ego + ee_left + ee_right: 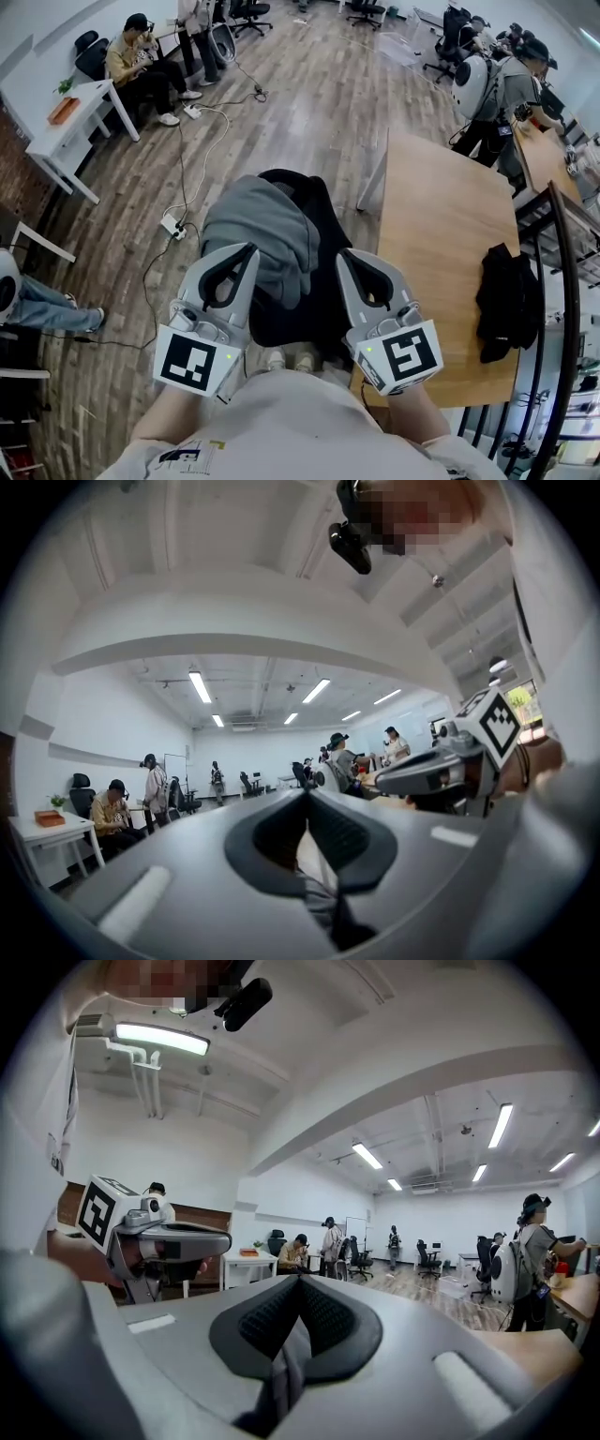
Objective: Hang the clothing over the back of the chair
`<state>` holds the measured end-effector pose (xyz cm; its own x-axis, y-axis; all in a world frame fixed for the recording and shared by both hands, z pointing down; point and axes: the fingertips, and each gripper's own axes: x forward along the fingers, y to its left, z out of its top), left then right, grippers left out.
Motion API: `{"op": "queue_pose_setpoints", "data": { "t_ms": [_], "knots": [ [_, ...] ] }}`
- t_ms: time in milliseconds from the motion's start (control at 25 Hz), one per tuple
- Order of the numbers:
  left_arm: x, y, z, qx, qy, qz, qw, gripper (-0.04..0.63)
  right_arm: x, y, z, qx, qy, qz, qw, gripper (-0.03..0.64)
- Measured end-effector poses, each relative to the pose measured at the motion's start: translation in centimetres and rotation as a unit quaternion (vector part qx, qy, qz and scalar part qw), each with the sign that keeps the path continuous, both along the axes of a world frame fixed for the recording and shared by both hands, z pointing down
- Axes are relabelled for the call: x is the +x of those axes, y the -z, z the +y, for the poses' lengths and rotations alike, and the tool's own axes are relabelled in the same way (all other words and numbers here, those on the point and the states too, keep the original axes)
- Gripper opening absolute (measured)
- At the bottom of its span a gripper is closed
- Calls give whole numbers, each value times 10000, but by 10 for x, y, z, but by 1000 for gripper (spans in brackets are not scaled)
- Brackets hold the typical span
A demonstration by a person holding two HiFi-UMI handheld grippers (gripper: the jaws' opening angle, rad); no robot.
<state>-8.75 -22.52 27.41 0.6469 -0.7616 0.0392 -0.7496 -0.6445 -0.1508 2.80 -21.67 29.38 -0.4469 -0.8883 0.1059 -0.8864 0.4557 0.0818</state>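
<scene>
Writing first: each gripper carries a cube with a bold black-and-white square marker, one on the left gripper's cube [197, 361] and one on the right gripper's cube [408, 356], patterns only, no words. A small print on the pale shirt [187, 456] at the bottom of the head view is too small to read.

Now the grey cloth garment [262, 230]: it's soft and plain, bunched into thick folds, and it sits heaped on top of the black office chair [319, 211], spilling down the side nearest the camera. The left gripper [239, 262] is at its left edge and the right gripper [354, 267] is on the chair's right side.

In the left gripper view the jaws are together, tips meeting, with a fold of grey fabric [323, 907] pinched low between the dark ribbed pads [342, 832]. It's the same in the right gripper view: jaws closed, a grey strip of fabric [286, 1372] clamped between the pads [323, 1316].

Just right of the chair stands the long wooden bench [431, 216], and a crumpled black bundle [506, 300] lies near its right edge, well apart from the garment. Around them is wood-plank floor [309, 103].
</scene>
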Motion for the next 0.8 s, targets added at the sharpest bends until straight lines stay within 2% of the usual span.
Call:
{"op": "queue_pose_setpoints", "data": {
  "t_ms": [240, 800],
  "knots": [
    [-2, -3, 2, -31, -78, -45, 10000, 2, -4, -11, 4, -162, 76, 105, 9998, -2],
    [-8, -11, 4, -110, -102, 23, 9999, 2, -12, -15, 5, -172, 47, 116, 9998, -2]
  ]
}}
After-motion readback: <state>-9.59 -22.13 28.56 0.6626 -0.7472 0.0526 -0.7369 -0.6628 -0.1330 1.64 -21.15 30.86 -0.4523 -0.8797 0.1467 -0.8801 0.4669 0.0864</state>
